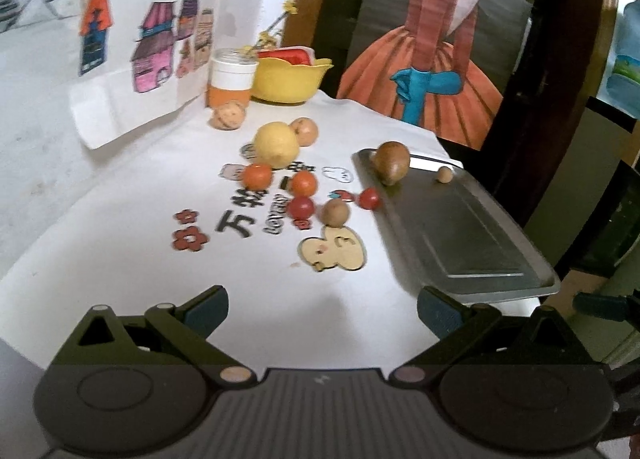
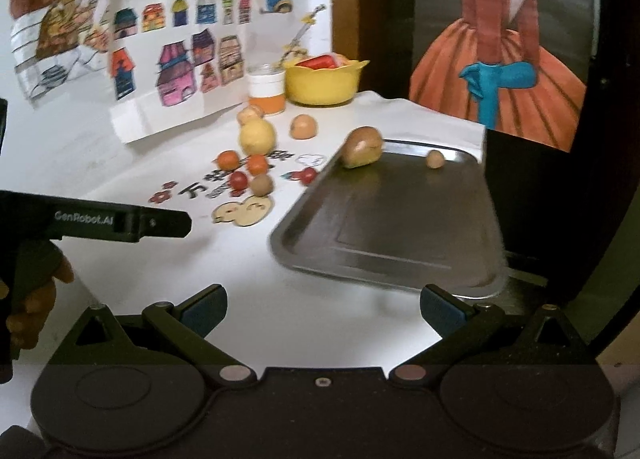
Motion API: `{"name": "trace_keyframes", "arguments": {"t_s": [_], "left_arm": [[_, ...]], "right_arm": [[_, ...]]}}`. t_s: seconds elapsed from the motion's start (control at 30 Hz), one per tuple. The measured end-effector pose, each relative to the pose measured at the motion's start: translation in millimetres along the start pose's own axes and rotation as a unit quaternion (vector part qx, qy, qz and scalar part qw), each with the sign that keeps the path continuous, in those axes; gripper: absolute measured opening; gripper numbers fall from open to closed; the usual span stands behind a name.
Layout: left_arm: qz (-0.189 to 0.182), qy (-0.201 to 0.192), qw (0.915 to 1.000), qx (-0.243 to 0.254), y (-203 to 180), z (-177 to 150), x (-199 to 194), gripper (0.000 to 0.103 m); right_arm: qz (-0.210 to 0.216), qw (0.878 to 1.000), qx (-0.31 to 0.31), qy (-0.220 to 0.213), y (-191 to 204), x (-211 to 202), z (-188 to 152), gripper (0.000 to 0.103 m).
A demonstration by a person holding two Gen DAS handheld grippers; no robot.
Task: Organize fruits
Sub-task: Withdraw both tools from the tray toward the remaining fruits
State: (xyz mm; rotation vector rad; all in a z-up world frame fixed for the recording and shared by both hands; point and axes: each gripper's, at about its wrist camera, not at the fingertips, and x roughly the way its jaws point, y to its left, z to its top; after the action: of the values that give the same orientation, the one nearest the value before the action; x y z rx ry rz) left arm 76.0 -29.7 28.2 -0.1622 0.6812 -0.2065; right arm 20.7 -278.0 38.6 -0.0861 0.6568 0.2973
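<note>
On the white tablecloth, a metal tray is lying with its long axis running away from both grippers, holding one large brown fruit and one small tan one. Left of the tray, a yellow pear and three orange-red fruits are sitting loose. Both the left gripper and right gripper are hanging wide open, empty. "GenRobot.AI" is showing on the left gripper's side.
</note>
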Motion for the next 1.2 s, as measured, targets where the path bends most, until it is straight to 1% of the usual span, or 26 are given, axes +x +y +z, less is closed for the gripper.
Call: {"name": "trace_keyframes", "arguments": {"t_s": [0.3, 0.63, 0.77, 0.97, 1.2], "left_arm": [[0.021, -0.005, 0.9995, -0.021, 32.6, -2.6, -11.5, 0.103], [0.032, -0.014, 0.9984, -0.044, 63.1, 7.4, -6.1, 0.103], [0.030, -0.019, 0.9981, -0.050, 71.7, 15.0, 0.3, 0.103], [0.022, -0.026, 0.9979, -0.056, 83.5, 29.9, 15.5, 0.103], [0.015, -0.029, 0.9984, -0.046, 88.6, 49.9, 37.1, 0.103]], "right_arm": [[0.023, 0.999, -0.033, -0.001, 30.3, 7.9, 12.1, 0.102], [0.045, 0.997, -0.065, -0.018, 54.1, 25.9, 40.7, 0.102], [0.042, 0.996, -0.078, -0.024, 60.8, 36.6, 54.9, 0.102], [0.024, 0.994, -0.104, -0.034, 66.4, 55.0, 74.9, 0.102], [0.016, 0.993, -0.111, -0.029, 67.6, 82.7, 87.4, 0.102]]}}
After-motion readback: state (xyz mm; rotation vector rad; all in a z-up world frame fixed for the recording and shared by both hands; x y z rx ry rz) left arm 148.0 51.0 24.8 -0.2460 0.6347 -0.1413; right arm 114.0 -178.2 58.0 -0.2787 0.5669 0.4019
